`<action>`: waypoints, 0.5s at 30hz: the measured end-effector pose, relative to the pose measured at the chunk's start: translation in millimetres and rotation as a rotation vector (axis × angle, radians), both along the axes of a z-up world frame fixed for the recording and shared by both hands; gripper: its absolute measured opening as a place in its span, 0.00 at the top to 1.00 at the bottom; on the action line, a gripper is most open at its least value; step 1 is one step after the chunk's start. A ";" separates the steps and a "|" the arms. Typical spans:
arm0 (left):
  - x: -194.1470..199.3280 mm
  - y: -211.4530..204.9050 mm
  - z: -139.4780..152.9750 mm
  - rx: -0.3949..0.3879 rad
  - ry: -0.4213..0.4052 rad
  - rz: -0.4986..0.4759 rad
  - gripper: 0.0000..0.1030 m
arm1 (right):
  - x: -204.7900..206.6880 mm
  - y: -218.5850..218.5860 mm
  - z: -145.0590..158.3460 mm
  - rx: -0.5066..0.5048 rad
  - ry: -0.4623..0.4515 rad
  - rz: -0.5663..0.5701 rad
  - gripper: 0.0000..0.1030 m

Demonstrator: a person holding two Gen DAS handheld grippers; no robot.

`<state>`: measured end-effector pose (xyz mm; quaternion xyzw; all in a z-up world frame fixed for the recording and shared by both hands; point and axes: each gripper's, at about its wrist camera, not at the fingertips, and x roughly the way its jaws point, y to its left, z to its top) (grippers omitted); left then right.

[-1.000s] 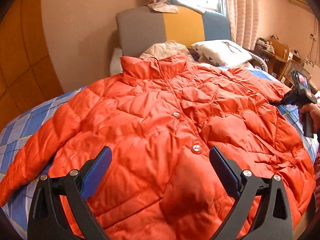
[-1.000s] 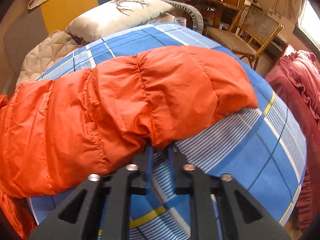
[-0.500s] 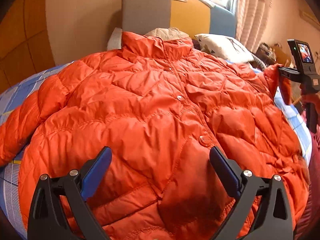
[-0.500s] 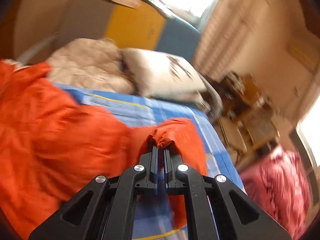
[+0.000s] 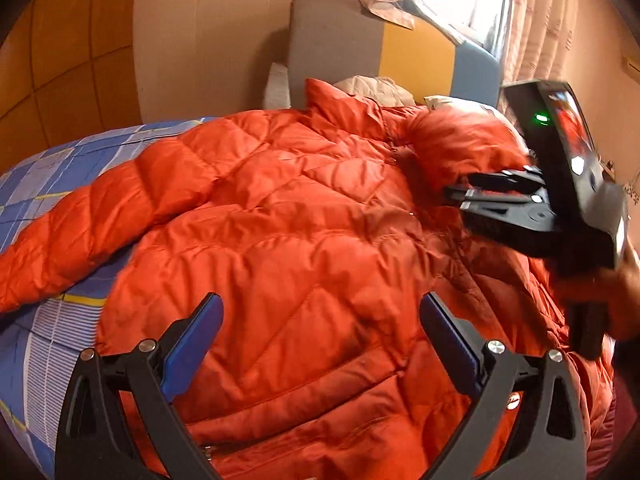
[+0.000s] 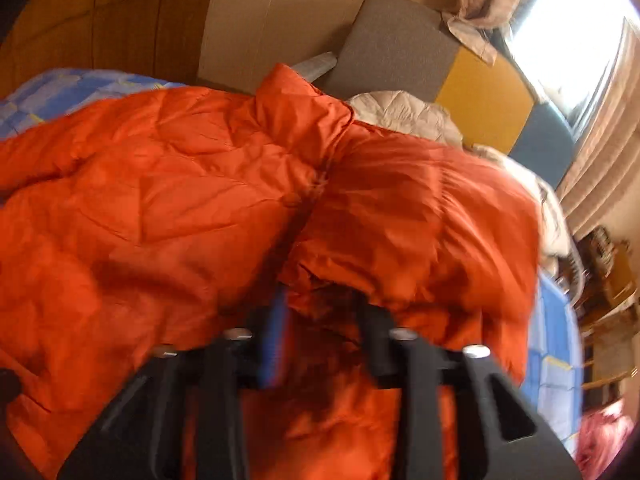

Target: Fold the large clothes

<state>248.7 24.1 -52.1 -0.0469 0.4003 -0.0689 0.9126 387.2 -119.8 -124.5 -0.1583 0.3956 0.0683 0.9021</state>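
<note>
Since 0.5 s ago the right sleeve (image 6: 420, 216) has swung in over the orange jacket (image 5: 280, 240), which lies front-up on the bed (image 5: 52, 184). Right gripper (image 6: 324, 328) now parted w/ cuff between its fingers; left gripper (image 5: 320, 344) spread, empty, over near hem. Judgement: lay sleeve flat across chest, smooth before letting go.

- A plain beige wall (image 5: 208, 40) stands behind a padded headboard in grey, yellow and blue panels (image 5: 416, 60).
- Brown panelled wall squares (image 5: 52, 76) fill the left side.
- Bright daylight comes through a window (image 6: 576, 36) hung with pale pink curtains (image 5: 540, 28).
- A blue checked bedsheet (image 5: 52, 172) covers the bed.
- A wooden chair (image 6: 612, 288) stands beside the bed.
</note>
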 end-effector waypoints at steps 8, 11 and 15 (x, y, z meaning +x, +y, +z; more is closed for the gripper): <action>7.1 6.2 -0.4 -0.018 0.003 0.004 0.05 | -5.0 -70.1 20.3 0.423 -0.004 -0.246 0.25; 4.0 1.8 3.3 -0.001 -0.010 -0.013 0.05 | 22.2 -110.5 19.6 0.562 0.011 -0.429 0.24; 5.7 2.3 4.5 0.001 -0.006 -0.015 0.04 | 65.1 -101.0 21.8 0.730 0.070 -0.335 0.23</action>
